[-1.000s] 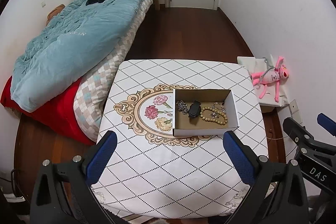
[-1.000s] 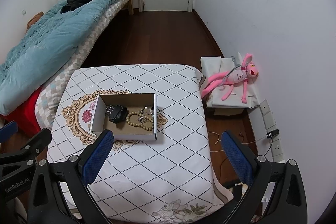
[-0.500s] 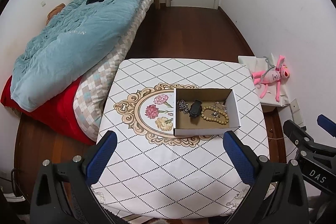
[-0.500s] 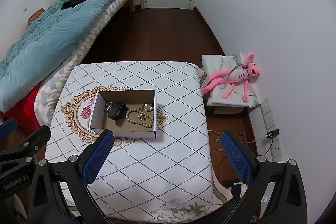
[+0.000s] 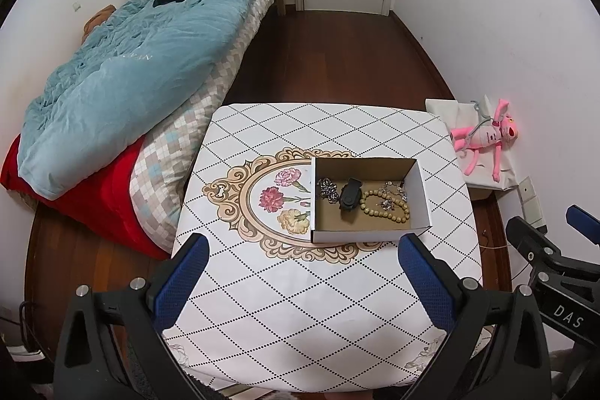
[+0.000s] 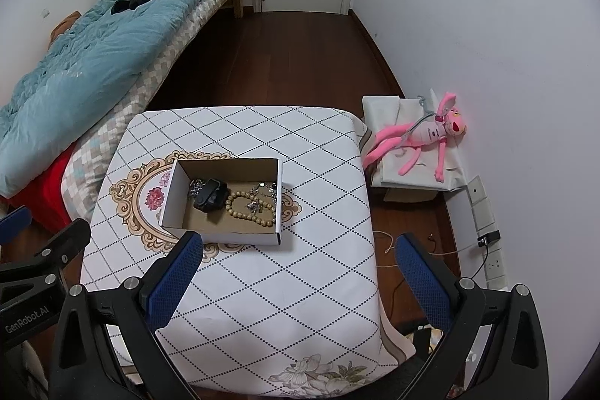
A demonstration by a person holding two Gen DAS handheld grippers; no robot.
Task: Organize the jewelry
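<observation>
Both views have drifted slightly, the box (image 6: 225,203) sitting a little higher in the right one.

1. "DAS" in white on the black right gripper (image 5: 585,223), seen at the left view's right edge.
2. "GenRobot.AI" in white on the black left gripper (image 6: 15,218), seen at the right view's left edge.
3. Faint, unreadable lettering on the blue quilt (image 5: 138,57).

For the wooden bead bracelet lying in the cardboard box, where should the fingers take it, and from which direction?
Probably from straight above. The bead bracelet lies flat as an open loop on the floor of the box, whose walls block any sideways approach. Pinch across the near arc of beads, one finger inside the loop and one outside. That arc looks free, while the far side touches the silver chains. Both grippers are open.
</observation>
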